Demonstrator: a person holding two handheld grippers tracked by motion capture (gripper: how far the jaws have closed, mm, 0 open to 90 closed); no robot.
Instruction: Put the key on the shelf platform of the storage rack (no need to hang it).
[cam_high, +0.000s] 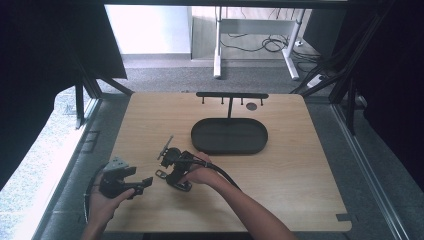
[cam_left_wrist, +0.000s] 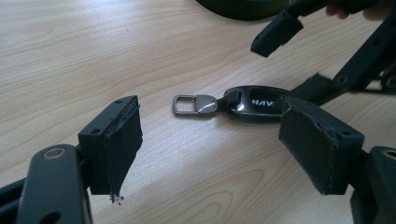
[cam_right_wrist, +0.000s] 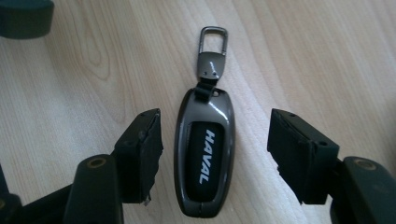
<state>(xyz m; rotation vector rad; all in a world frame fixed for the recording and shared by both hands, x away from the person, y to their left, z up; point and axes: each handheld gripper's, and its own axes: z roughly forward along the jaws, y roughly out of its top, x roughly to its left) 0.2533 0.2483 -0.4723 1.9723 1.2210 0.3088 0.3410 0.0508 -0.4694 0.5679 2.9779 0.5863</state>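
Key fob (cam_right_wrist: 203, 163) marked HAVAL lies flat on the wooden table (cam_high: 280, 175), in front of the black oval tray (cam_high: 229, 136), metal clip (cam_right_wrist: 212, 49) at its far end. Right gripper (cam_right_wrist: 215, 154) straddles the fob, jaws apart, pads clear of both sides. Left gripper (cam_left_wrist: 210, 144), left of the fob, jaws spread wide, nothing between them.
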